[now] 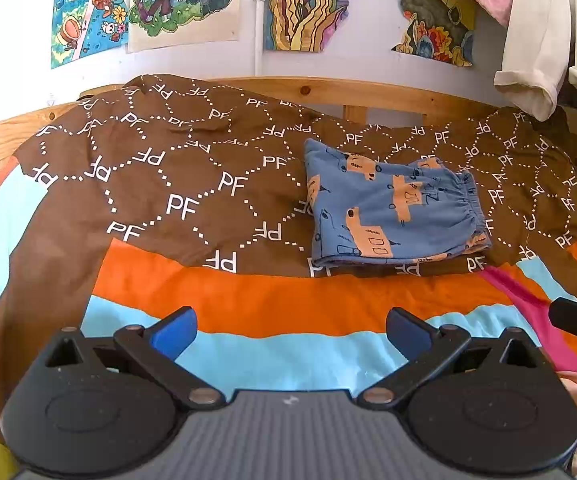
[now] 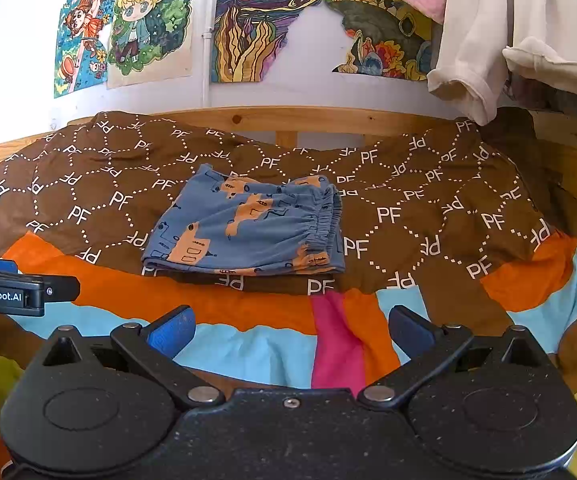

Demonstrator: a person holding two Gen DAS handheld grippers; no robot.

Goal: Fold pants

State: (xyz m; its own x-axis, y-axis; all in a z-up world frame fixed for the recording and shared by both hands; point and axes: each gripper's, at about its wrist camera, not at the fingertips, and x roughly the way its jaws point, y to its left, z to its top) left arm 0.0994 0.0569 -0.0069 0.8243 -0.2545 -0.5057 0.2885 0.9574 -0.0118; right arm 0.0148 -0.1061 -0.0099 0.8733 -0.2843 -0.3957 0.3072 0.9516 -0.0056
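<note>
One folded pair of blue pants [image 1: 396,208] lies on one brown blanket [image 1: 192,184]. Two hand-held grippers, left hand-held gripper [image 1: 290,330] and right hand-held gripper [image 2: 291,330], hover near, spread wide, holding nothing.

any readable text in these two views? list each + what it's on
"PF": repeated in white all over the brown blanket, some copies upside down or mirrored.
"GenRobot.AI": on the side of the left gripper, seen in the right wrist view.
Blue pants: printed vehicle drawings only, no words.
Wall drawings: no legible lettering.
</note>
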